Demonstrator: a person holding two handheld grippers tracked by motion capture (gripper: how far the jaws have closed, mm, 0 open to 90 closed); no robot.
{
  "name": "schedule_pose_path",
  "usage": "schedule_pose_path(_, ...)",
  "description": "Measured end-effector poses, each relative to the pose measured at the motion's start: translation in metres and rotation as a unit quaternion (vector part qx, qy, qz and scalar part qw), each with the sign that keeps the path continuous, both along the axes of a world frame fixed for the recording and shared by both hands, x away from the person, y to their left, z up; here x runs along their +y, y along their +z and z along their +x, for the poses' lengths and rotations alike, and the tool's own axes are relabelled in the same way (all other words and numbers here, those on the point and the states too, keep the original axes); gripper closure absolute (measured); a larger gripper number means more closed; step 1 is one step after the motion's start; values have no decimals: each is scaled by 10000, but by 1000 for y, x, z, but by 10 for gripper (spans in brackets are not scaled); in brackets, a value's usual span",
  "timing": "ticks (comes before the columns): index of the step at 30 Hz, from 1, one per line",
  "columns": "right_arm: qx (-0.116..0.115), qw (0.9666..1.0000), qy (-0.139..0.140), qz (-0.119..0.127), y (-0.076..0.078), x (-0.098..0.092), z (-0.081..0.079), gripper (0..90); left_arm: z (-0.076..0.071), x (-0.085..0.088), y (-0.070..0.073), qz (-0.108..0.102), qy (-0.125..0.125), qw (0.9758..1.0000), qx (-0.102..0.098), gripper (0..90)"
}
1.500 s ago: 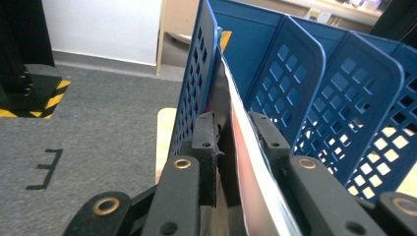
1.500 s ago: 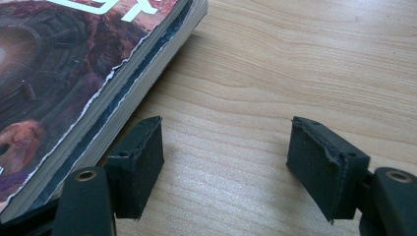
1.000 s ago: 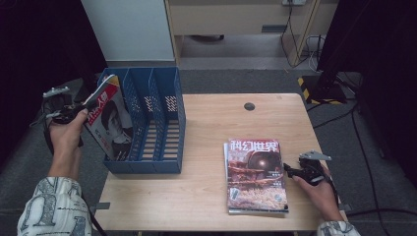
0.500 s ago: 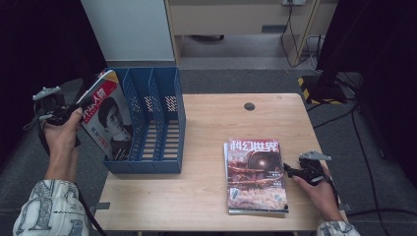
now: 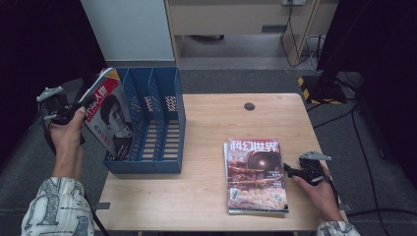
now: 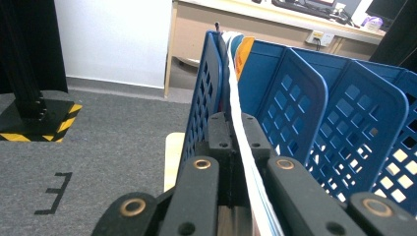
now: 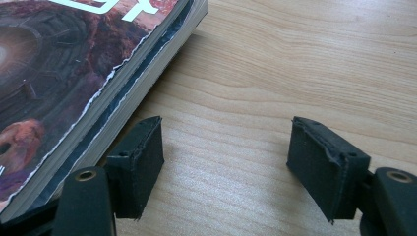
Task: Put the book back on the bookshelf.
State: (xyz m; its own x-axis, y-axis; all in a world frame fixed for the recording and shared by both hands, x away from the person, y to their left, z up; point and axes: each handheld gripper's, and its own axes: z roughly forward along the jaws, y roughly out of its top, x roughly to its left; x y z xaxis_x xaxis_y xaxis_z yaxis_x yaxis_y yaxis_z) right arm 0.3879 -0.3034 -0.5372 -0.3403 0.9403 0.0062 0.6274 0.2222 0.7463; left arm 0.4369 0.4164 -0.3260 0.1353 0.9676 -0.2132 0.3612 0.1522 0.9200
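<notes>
Two magazines are seen, and each is placed here relative to the blue file rack [image 5: 150,123] that stands on the left part of the bench [image 5: 206,196]. One magazine [image 5: 105,115], with a portrait on a red and white cover, is held tilted at the rack's leftmost compartment; its lower corner is sunk inside that compartment and its upper part leans out to the left, above the rack's outer wall. It is clamped at its upper left edge by the left gripper [image 5: 74,112], whose jaws are closed tight on the thin bundle of pages; in the left gripper view the page edges [image 6: 241,123] are seen running between the two black jaws toward the rack's blue dividers [image 6: 295,103]. The second magazine [image 5: 255,174], with a dark reddish cover, lies flat on the bench well to the right of the rack. The right gripper [image 5: 290,169] is rested on the bench just beside this magazine's right edge, on the side away from the rack. Its jaws are partly open and nothing is gripped; bare wood is seen between its pads [image 7: 145,160], with the magazine's spine just outside the left-hand pad.
</notes>
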Motion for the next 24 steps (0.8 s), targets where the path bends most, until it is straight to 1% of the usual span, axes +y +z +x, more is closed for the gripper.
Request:
schedule_pose_path(3, 0, 10000, 1, 2, 0, 0, 0, 296, 1, -1, -1, 3, 18, 10000, -16, 863)
schedule_pose_path(11, -2, 10000, -1, 1, 0, 0, 0, 296, 2, -1, -6, -9, 29, 10000, 36, 861)
schedule_pose_path(13, -5, 10000, 3, -1, 0, 0, 0, 296, 3, -1, -8, -34, 30, 10000, 48, 859)
schedule_pose_path(15, -4, 10000, 2, 0, 0, 0, 0, 296, 2, 0, -10, -68, 36, 10000, 17, 858)
schedule_pose_path(21, 23, 10000, -21, 16, 0, 0, -1, 296, 3, 1, -10, -141, 40, 9999, 41, 852)
schedule_pose_path(24, 4, 10000, -35, 25, 0, 0, -1, 296, 4, 2, -10, -97, -16, 9999, 78, 846)
